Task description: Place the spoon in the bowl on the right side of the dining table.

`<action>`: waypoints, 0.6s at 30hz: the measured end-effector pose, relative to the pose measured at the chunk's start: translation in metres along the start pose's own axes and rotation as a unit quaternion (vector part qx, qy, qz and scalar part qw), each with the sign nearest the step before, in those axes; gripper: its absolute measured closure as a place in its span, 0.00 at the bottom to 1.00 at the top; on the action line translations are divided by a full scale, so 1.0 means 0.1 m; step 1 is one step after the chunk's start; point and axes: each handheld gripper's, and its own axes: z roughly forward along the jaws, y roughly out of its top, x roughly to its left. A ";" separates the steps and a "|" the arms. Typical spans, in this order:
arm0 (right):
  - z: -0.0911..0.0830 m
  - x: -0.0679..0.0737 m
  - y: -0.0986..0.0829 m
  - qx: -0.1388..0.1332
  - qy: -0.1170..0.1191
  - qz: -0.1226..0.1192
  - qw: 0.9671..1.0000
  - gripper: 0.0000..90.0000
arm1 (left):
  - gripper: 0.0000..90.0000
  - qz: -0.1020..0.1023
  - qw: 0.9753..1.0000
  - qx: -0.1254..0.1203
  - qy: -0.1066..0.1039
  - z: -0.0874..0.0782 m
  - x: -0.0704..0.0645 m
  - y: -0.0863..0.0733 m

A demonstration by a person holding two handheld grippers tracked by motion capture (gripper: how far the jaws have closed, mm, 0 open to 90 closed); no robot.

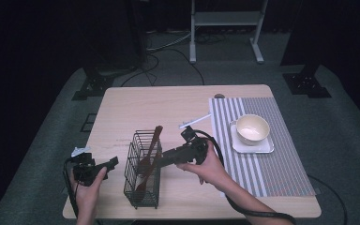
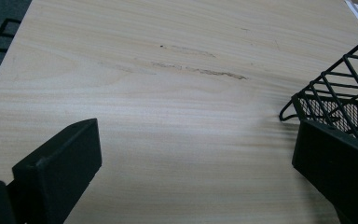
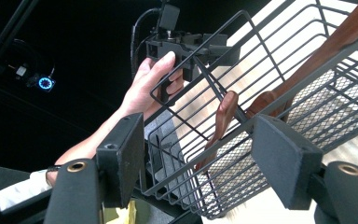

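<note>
A black wire basket (image 1: pixel 143 173) stands on the wooden table (image 1: pixel 136 108) and holds two brown wooden spoons (image 1: pixel 153 145). My right gripper (image 1: pixel 163 159) comes at the basket's right side, open, its jaws straddling the wire rim (image 3: pixel 200 154) without closing on it. One spoon's handle end (image 3: pixel 224 114) lies just beyond the jaws inside the basket. My left gripper (image 1: pixel 114 162) hovers left of the basket, open and holding nothing. The left gripper view shows bare table between the jaws (image 2: pixel 191 154) and the basket's corner (image 2: pixel 340 93) by the right jaw.
A cream bowl (image 1: pixel 252 128) sits on a white square plate (image 1: pixel 267 147) on a striped placemat (image 1: pixel 286 168) at the right. A thin white stick (image 1: pixel 195 122) lies behind the basket. The table's front edge (image 1: pixel 192 216) is close.
</note>
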 end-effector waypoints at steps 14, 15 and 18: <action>0.16 0.00 0.08 0.018 -0.030 -0.002 0.999 0.51 | 0.00 -0.002 1.000 0.000 -0.001 0.00 0.00 0.00; 0.16 0.00 0.08 0.019 -0.031 -0.004 0.999 0.53 | 0.00 -0.002 1.000 0.000 -0.001 0.00 0.00 0.00; 0.18 0.00 0.09 0.021 -0.042 -0.006 0.999 0.58 | 0.00 -0.001 1.000 0.000 -0.001 -0.01 0.00 0.00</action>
